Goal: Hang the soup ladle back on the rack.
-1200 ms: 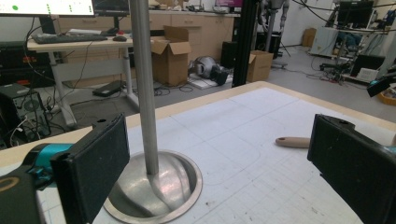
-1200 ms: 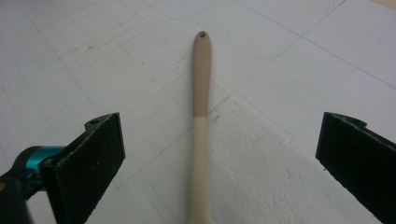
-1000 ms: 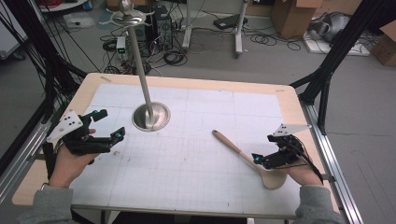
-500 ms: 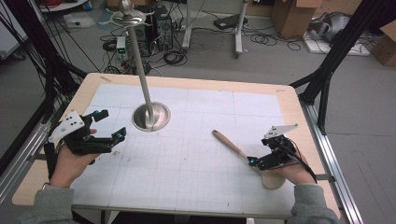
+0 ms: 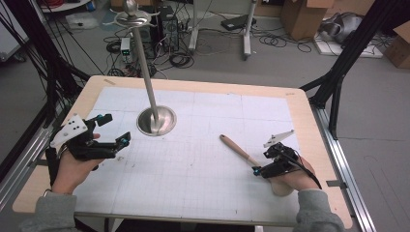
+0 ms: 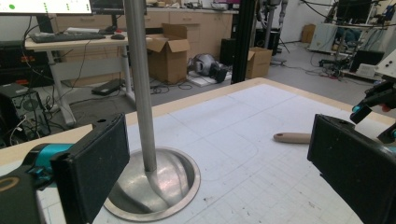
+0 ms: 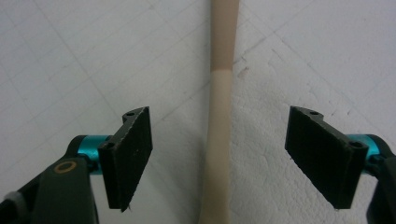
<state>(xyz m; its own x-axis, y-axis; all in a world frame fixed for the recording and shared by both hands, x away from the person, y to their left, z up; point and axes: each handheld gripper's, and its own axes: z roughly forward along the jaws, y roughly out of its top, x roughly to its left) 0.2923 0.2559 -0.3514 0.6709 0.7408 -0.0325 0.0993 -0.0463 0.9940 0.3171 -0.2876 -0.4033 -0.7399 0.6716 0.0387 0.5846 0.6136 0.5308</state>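
High view looks forward and down over the whole table (image 5: pixel 203 193). Left gripper view sits low, facing across the tabletop past the metal stand (image 6: pixel 140 93), which the high view shares. Right gripper view peers straight down, very close, on the wooden spoon handle (image 7: pixel 219 140).

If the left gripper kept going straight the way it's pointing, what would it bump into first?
Probably the metal stand. In the left gripper view its round base and pole sit just ahead between the open jaws of the left gripper, slightly left of centre. Depth is hard to judge, so it might slip past on the right.
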